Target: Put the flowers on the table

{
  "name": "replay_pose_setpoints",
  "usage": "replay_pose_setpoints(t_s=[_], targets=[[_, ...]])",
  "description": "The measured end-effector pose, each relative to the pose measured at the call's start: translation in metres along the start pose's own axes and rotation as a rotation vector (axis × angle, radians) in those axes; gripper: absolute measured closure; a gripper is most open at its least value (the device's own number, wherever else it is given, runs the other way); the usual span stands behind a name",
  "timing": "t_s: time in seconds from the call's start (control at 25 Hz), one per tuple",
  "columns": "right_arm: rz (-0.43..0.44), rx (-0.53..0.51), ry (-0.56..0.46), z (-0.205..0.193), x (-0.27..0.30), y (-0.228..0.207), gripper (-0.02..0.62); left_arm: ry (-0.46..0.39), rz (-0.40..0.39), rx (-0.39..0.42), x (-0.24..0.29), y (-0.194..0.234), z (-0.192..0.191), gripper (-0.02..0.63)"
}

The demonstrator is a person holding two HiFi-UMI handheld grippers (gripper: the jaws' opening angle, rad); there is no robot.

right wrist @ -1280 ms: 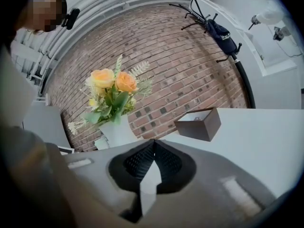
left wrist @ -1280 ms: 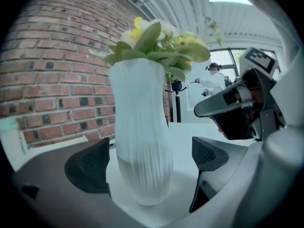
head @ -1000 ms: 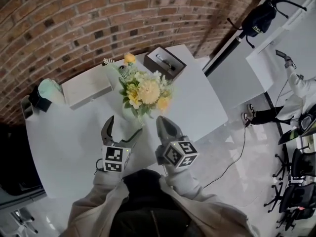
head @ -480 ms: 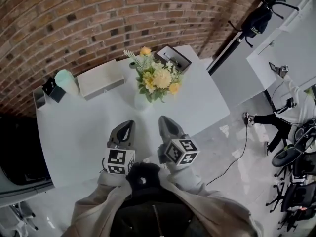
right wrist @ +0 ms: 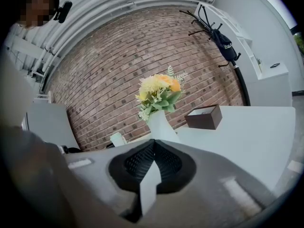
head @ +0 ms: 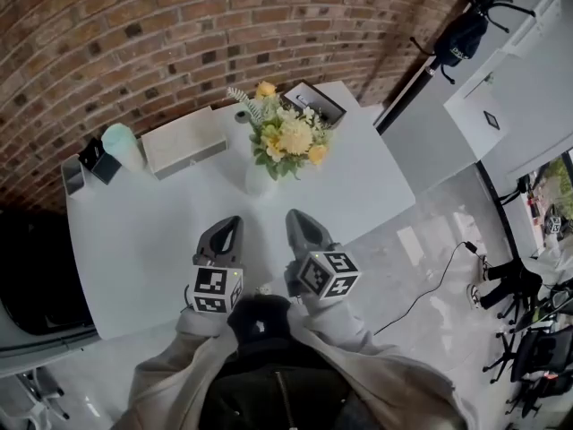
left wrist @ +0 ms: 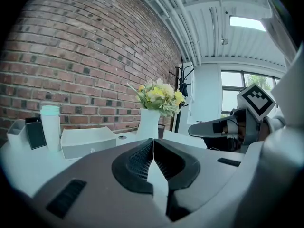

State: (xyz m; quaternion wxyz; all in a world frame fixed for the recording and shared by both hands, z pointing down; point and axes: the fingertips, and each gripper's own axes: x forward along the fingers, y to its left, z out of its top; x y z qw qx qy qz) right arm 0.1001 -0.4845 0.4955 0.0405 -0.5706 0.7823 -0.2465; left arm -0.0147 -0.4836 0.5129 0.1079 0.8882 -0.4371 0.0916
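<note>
Both my tools are closed and empty. The left tool (head: 224,228) has its jaws pressed together with nothing between them. The right tool (head: 299,221) looks the same, its jaws meeting in one line. I hold them side by side over the near part of the white desk (head: 134,231).

The flowers (head: 288,138), yellow and white with green leaves, stand upright in a white vase (head: 259,181) on the desk. They are ahead of my tools and apart from them, on the side toward the brick wall (head: 134,43). Behind the flowers, to the right, there is a dark open box (head: 313,104). To the left of the vase lies a white box (head: 183,140), and further left stands a pale green cup (head: 123,145).
</note>
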Motion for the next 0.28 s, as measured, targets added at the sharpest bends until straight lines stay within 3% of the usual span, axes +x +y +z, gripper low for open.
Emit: replay_pose_setpoints(t_s=[0.28], targets=[[0.003, 0.000, 0.002, 0.0008, 0.0007, 0.0031, 0.597, 0.011, 0.002, -0.012, 0.0019, 0.0060, -0.0006, 0.601]])
